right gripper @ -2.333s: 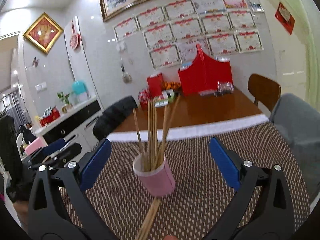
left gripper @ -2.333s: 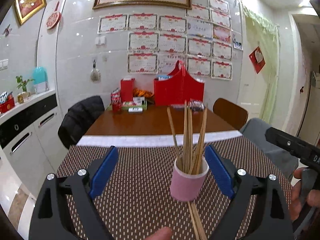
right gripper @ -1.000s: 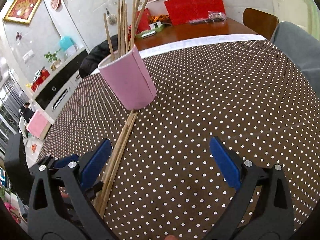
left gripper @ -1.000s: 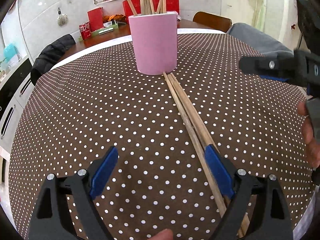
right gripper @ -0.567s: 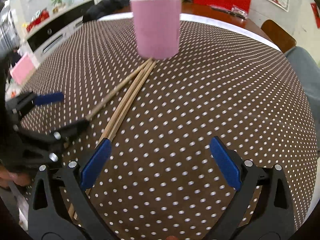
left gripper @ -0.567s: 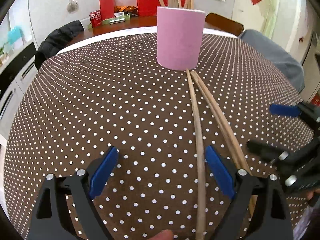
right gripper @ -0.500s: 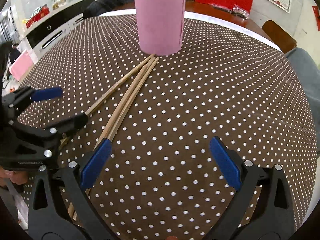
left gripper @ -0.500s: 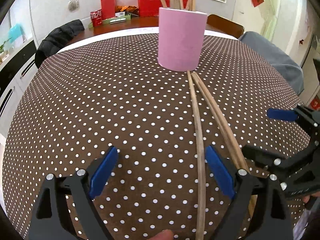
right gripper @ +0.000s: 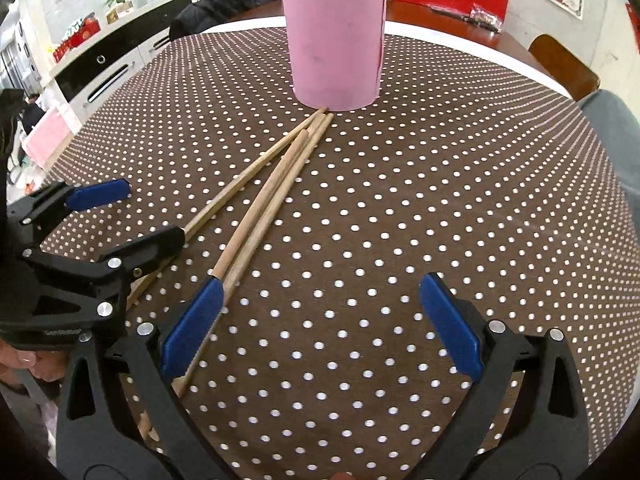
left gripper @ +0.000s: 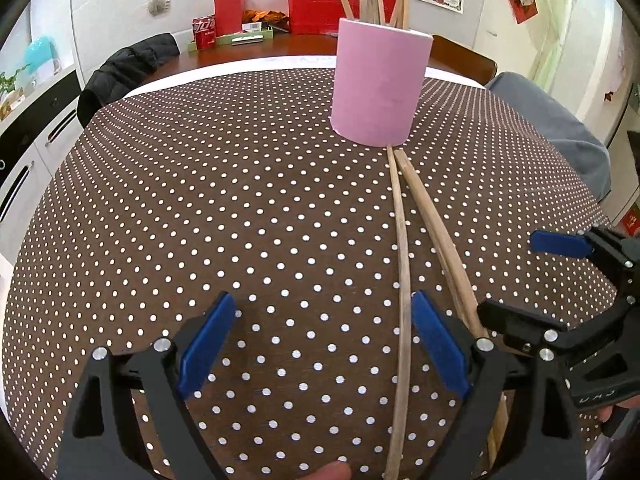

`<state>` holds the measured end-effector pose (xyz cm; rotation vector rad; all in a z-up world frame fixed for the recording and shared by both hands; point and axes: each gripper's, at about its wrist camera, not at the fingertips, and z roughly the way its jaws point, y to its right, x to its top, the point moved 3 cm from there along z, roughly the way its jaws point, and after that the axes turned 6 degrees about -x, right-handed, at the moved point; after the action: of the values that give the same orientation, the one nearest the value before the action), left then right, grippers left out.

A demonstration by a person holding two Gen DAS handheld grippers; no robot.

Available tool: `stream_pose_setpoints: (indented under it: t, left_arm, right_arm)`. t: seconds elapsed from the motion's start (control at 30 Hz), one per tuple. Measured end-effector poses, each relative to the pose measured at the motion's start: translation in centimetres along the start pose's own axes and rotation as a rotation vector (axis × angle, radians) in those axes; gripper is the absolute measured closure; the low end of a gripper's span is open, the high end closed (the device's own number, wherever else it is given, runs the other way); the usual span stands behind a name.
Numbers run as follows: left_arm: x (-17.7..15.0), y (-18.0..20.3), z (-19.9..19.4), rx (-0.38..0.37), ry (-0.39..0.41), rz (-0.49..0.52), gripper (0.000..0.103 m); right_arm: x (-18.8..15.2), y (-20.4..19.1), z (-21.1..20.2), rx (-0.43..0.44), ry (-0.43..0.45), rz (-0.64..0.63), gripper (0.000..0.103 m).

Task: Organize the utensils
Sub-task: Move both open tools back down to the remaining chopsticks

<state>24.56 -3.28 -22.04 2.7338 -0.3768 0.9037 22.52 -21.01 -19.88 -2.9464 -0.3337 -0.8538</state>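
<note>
A pink cup (left gripper: 376, 84) (right gripper: 336, 44) holding several wooden chopsticks stands upright on the dotted cloth. Three loose chopsticks fan out from its base toward me. A single chopstick (left gripper: 402, 260) (right gripper: 236, 196) lies just inside the right finger of my left gripper (left gripper: 320, 312) (right gripper: 132, 216), which is open and not touching it. The pair of chopsticks (left gripper: 440, 240) (right gripper: 272, 204) runs under the left finger of my right gripper (right gripper: 320, 292) (left gripper: 532, 280), also open with nothing between its pads. Both grippers hang low over the cloth, side by side.
The brown white-dotted tablecloth (left gripper: 200, 200) covers the near table. Beyond it the bare wooden tabletop carries red boxes (left gripper: 316, 4) and a red can (left gripper: 204, 32). A dark jacket on a chair (left gripper: 124, 68) and cabinets (right gripper: 100, 64) stand left. A wooden chair (right gripper: 564, 64) stands right.
Both grippers tipped down from the room toward the table and came in over the loose chopsticks. The right one sank and rolled. Jaws stayed open; the chopsticks and cup have not moved.
</note>
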Motion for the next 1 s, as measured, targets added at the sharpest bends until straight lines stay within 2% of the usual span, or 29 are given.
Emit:
stream_pose_setpoints:
  t: [0.43, 0.63, 1.0]
  left_arm:
    - [0.0, -0.5, 0.1, 0.002, 0.005, -0.019, 0.015]
    - [0.0, -1.1, -0.2, -0.042, 0.022, -0.051, 0.015]
    - [-0.1, -1.3, -0.5, -0.059, 0.028, -0.060, 0.015]
  right_arm:
    - [-0.1, -0.7, 0.3, -0.028, -0.008, -0.006, 0.006]
    - [-1.1, -1.7, -0.3, -0.026, -0.008, -0.044, 0.006]
    - [-1.9, -1.8, -1.1, -0.052, -0.022, -0.075, 0.006]
